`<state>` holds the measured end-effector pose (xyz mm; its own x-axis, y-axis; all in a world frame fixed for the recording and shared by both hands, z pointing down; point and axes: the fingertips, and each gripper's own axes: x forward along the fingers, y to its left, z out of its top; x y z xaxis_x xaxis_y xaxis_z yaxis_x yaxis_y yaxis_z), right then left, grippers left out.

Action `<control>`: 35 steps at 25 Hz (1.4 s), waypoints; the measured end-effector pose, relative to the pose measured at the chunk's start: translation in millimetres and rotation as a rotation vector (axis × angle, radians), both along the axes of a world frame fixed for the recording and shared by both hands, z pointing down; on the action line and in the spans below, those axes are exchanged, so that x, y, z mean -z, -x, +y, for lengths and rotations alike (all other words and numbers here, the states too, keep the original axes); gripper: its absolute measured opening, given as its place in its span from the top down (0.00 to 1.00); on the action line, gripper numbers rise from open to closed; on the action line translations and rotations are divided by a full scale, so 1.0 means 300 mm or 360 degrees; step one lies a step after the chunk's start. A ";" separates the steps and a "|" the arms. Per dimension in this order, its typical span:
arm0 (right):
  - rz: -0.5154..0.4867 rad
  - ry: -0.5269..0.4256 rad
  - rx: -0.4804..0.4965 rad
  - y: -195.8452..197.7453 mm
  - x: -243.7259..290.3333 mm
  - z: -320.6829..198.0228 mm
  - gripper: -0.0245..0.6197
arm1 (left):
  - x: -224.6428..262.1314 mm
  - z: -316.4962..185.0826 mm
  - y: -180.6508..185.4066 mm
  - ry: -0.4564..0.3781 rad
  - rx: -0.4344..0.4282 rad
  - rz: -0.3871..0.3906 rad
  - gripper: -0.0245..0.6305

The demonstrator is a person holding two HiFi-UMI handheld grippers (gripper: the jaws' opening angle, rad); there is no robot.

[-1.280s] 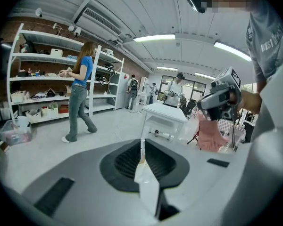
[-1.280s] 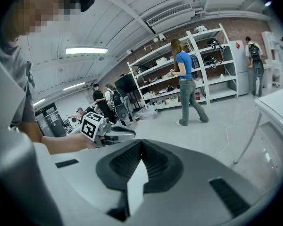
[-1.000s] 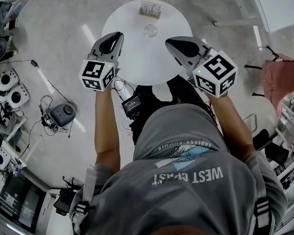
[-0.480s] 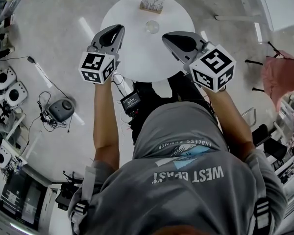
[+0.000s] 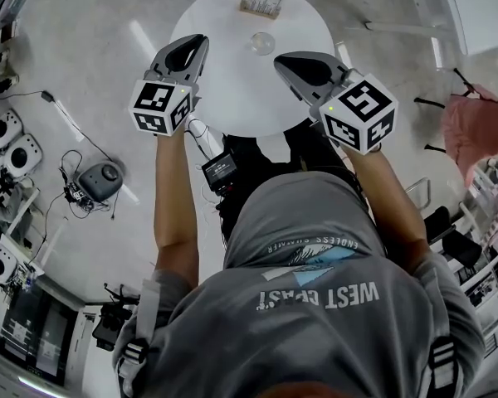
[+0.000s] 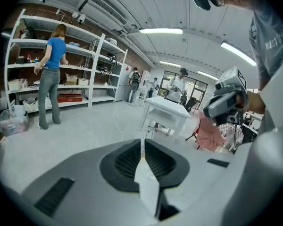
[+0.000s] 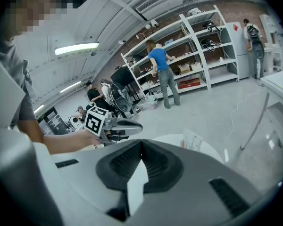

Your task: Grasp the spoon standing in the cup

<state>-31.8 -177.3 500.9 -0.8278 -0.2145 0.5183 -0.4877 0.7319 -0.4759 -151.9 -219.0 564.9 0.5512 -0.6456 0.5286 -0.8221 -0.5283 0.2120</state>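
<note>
A round white table (image 5: pixel 232 89) stood on the grey floor (image 5: pixel 91 48) in front of the person (image 5: pixel 315 305). A small clear cup (image 5: pixel 263 43) sat on the table, closer to its far side than to the person. The cup was so tiny in the head view that the spoon in it could not be made out. A little card holder (image 5: pixel 260 4) stood at the far edge of the table, just past the cup. The left gripper (image 5: pixel 199 41) was held over the left edge of the table. The right gripper (image 5: pixel 280 60) was held over the right side of the table. The cup was apart from both of them, a bit farther out on the table than their tips. In the left gripper view, the jaws of the left gripper were pressed together and nothing was between them. In the right gripper view, the jaws of the right gripper were pressed together too, with nothing in them. That view also showed the left gripper across the table. A pink cloth (image 5: pixel 473 127) hung well off to the right of the table.
</note>
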 end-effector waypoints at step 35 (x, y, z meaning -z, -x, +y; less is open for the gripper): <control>0.0040 0.0072 -0.0038 -0.045 -0.104 0.019 0.96 | -0.150 -0.051 -0.216 0.0088 -0.0228 0.0013 0.85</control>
